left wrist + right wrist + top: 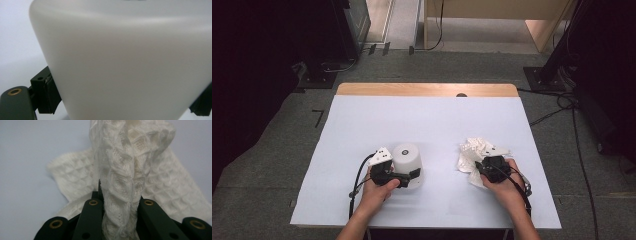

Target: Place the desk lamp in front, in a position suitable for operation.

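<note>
A white upturned cup stands on the white table, left of centre. My left gripper comes at it from the left and is shut on the cup's lower wall. In the left gripper view the cup sits between the jaws, with a black pad pressed on its side. A crumpled white waffle-weave cloth lies at the right. My right gripper is shut on a bunched fold of the cloth, which stands up between the jaws of the right gripper.
A bare wooden strip runs along the table's far edge. Black cables and stand bases lie on the grey floor at the right. Dark equipment stands at the left. White table surface stretches beyond the cup and cloth.
</note>
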Demonstrator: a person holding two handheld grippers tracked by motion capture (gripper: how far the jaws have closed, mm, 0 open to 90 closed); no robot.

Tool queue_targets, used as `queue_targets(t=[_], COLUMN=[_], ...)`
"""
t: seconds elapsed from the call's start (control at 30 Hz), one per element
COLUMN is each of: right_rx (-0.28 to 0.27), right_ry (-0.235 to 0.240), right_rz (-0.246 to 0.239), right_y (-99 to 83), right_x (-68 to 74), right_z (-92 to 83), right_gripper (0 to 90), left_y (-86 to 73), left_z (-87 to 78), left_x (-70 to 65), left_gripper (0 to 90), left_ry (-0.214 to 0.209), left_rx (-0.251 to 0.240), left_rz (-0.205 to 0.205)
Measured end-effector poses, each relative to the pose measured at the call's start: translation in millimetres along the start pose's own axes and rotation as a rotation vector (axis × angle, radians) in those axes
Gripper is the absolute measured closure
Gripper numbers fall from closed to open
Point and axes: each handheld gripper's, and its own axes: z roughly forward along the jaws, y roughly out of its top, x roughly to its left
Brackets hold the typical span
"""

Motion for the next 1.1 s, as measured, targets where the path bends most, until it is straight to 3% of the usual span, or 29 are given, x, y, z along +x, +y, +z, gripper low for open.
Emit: queue_targets(t=[0.03, 0.1, 0.13, 0.17, 0.2, 0.23, 0.27, 0.33, 0.4, 0.5, 0.53, 0.6, 0.63, 0.67, 0.7, 0.77, 0.8, 0.87, 0.97, 1.1], right_rx=[0.000, -0.092, -0.153, -0.257, -0.257, -0.357, -0.357, -0.451, -0.501, -0.490, -0.461, -0.450, -0.399, -0.399, -0.361, -0.257, -0.210, -0.177, -0.208, -0.356], right_ry=[0.000, 0.085, 0.127, 0.181, 0.181, 0.215, 0.215, 0.281, 0.320, 0.346, 0.328, 0.304, 0.304, 0.304, 0.299, 0.283, 0.301, 0.339, 0.349, 0.333], right_rz=[0.000, 0.047, 0.054, 0.048, 0.048, 0.027, 0.027, 0.020, -0.005, -0.054, -0.072, -0.077, -0.064, -0.064, -0.075, -0.100, -0.098, -0.074, -0.069, -0.073], right_y=[0.0, 5.3, 9.0, 17.2, 17.2, 24.4, 24.4, 30.5, 36.0, 41.3, 39.1, 36.5, 30.7, 30.7, 27.3, 20.4, 17.9, 14.8, 20.6, 32.3], right_x=[0.0, 6.1, 11.1, 26.0, 26.0, 42.9, 42.9, 57.7, 72.4, 90.7, 100.0, 102.6, 104.6, 104.6, 105.8, 107.8, 106.5, 103.0, 101.2, 101.6], right_z=[0.0, -9.5, -15.2, -27.5, -27.5, -38.1, -38.1, -46.0, -49.4, -42.3, -32.3, -27.4, -17.2, -17.2, -11.1, 1.5, 7.5, 13.0, 6.8, -13.3], right_gripper=[79.7, 79.9, 79.9, 79.8, 79.8, 79.7, 79.7, 79.5, 79.5, 79.1, 78.8, 78.8, 78.8, 78.8, 78.8, 78.8, 78.8, 78.8, 78.6, 78.1], left_y=[0.0, 0.2, 0.2, 0.0, 0.0, -1.0, -1.0, -2.1, -3.0, -3.4, -3.4, -3.1, -2.9, -2.7, -2.6, -2.4, -2.3, -2.5, -2.6, -3.6], left_z=[0.0, 0.4, 1.0, 2.7, 2.7, 5.7, 5.7, 8.8, 12.9, 17.3, 17.8, 17.5, 16.9, 16.3, 15.6, 14.3, 13.8, 14.2, 14.9, 16.0], left_x=[0.0, -0.4, -0.8, -1.5, -1.5, -2.9, -2.9, -6.0, -11.1, -18.0, -18.8, -17.5, -16.0, -14.3, -13.0, -11.0, -10.6, -11.7, -13.7, -17.0], left_gripper=[8.2, 8.2, 8.2, 8.2, 8.2, 8.2, 8.2, 8.2, 8.2, 8.2, 8.2, 8.2, 8.2, 8.2, 8.2, 8.2, 8.2, 8.2, 8.2, 8.3], left_ry=[0.000, -0.020, -0.034, -0.044, -0.044, -0.049, -0.049, -0.051, -0.055, -0.054, -0.051, -0.051, -0.051, -0.050, -0.047, -0.040, -0.036, -0.034, -0.033, -0.042], left_rx=[0.000, -0.018, -0.027, -0.026, -0.026, -0.021, -0.021, -0.006, 0.010, 0.017, 0.019, 0.015, 0.014, 0.011, 0.010, 0.005, 0.007, 0.006, 0.013, 0.017], left_rz=[0.000, -0.006, -0.011, -0.012, -0.012, -0.014, -0.014, -0.001, 0.014, 0.041, 0.048, 0.026, 0.013, 0.007, -0.001, -0.005, 0.000, 0.006, 0.023, 0.046])
